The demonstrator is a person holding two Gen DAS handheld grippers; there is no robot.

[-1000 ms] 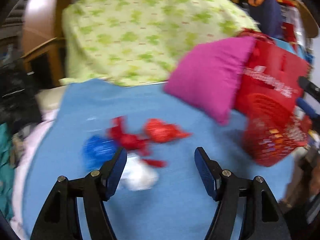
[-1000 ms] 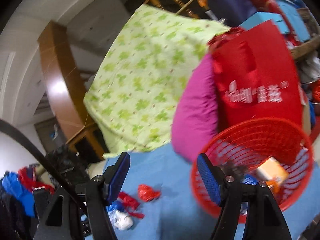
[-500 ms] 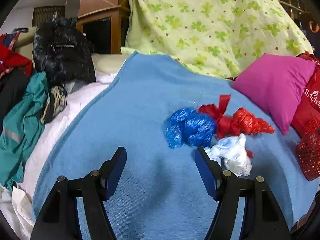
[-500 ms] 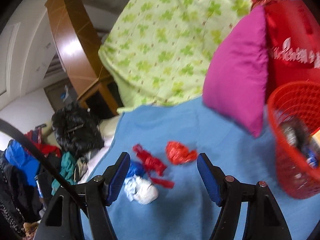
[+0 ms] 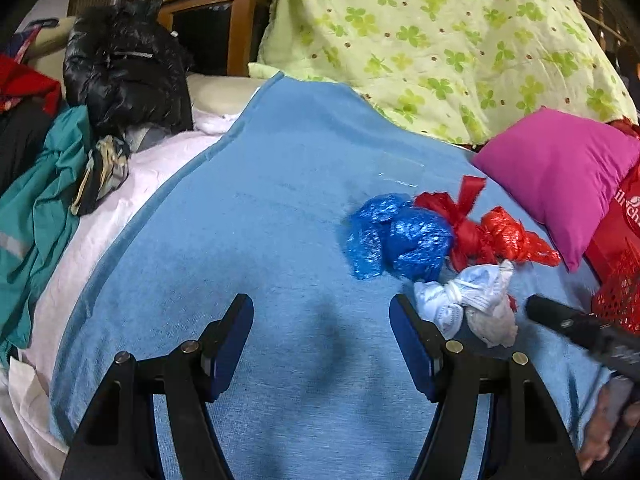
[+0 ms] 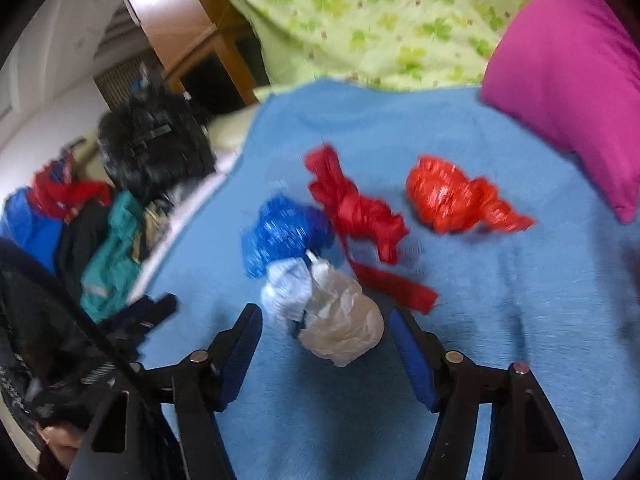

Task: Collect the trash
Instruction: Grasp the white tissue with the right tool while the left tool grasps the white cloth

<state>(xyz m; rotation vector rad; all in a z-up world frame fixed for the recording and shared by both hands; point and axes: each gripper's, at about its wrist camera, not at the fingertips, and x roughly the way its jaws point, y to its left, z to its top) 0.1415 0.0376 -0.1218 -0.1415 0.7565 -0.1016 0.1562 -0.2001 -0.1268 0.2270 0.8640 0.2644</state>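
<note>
Item: white knotted bag between the spread, empty fingers of the right gripper; left gripper likewise agape over bare blue blanket; risk: slack plastic slipping out, or red strip beside it snagging.

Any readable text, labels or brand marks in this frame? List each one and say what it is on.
"ilrch", roughly: cut-off white letters on the red bag at the left wrist view's right edge, beside the pink pillow; partial, uncertain.
No print shows on the tied trash bags.
No other text is legible.
</note>
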